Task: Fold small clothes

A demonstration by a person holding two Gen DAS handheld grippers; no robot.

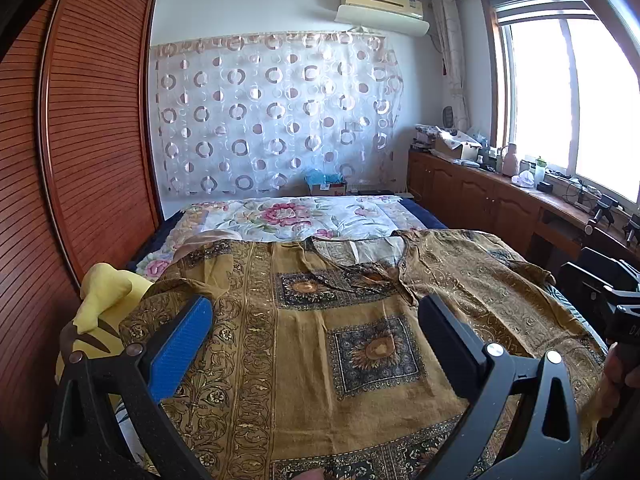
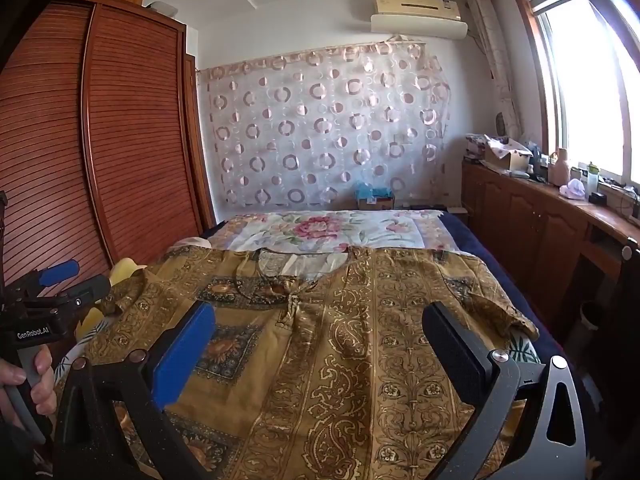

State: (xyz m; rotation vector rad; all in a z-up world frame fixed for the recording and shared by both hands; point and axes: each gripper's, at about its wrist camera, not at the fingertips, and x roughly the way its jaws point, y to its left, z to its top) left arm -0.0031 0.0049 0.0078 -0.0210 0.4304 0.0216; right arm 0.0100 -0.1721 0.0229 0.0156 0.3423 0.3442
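Observation:
A mustard-brown patterned short-sleeved top [image 1: 320, 340] lies spread flat on the bed, neckline toward the far end; it also shows in the right wrist view [image 2: 340, 340]. My left gripper [image 1: 316, 312] is open and empty, held above the garment's left half. My right gripper [image 2: 320, 320] is open and empty, above the garment's right half. The left gripper also shows at the left edge of the right wrist view [image 2: 68, 280]. The right gripper's body shows at the right edge of the left wrist view [image 1: 608, 292].
A floral bedspread [image 1: 296, 216] covers the far part of the bed. A yellow cloth [image 1: 104, 300] lies at the garment's left. A slatted wooden wardrobe [image 1: 92, 120] stands on the left. A cluttered wooden cabinet [image 1: 500, 192] runs under the window on the right.

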